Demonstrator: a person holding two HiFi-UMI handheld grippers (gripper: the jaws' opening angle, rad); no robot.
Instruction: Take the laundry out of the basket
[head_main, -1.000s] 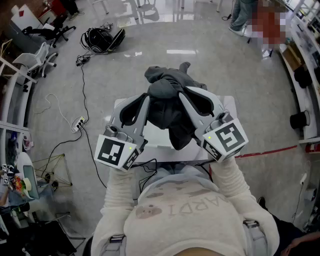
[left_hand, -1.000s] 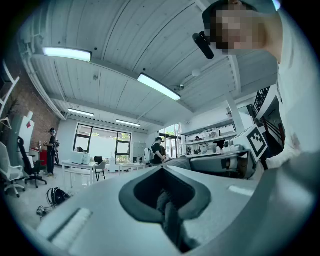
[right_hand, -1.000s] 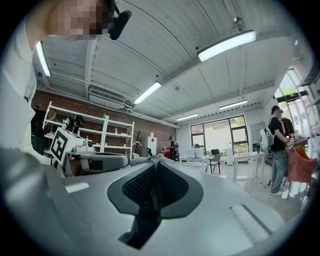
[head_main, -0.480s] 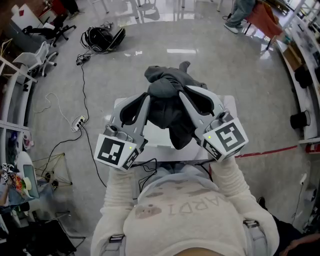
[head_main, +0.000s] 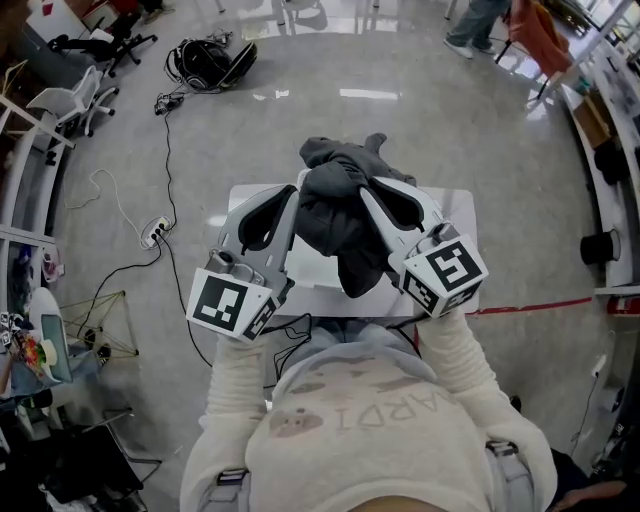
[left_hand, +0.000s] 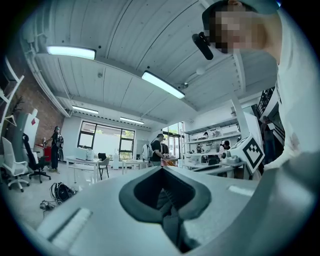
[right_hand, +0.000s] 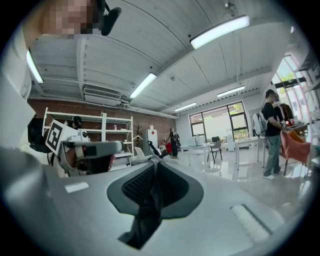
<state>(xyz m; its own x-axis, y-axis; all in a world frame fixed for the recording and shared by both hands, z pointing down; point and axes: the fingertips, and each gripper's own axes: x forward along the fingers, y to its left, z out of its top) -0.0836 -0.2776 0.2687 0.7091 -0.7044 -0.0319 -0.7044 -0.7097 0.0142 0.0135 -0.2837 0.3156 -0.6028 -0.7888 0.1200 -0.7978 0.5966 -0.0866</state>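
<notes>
A dark grey garment (head_main: 335, 215) hangs bunched between my two raised grippers, above a white rectangular surface (head_main: 455, 215); I cannot tell whether that surface is a table or the basket. My left gripper (head_main: 294, 194) is shut on the garment's left side, and grey cloth (left_hand: 167, 217) shows pinched in its jaws. My right gripper (head_main: 368, 192) is shut on the right side, with a strip of cloth (right_hand: 149, 200) running down between its jaws. Both grippers point upward, toward the ceiling. The garment's lower end dangles in front of the person's chest.
Cables and a power strip (head_main: 153, 235) lie on the floor at the left. A black backpack (head_main: 208, 62) and office chairs (head_main: 70, 100) are at the far left. A red tape line (head_main: 530, 300) runs at the right, near shelving. A person's legs (head_main: 475, 25) stand far off.
The head view has shifted slightly. Both grippers keep their hold on the garment at about the same height.
</notes>
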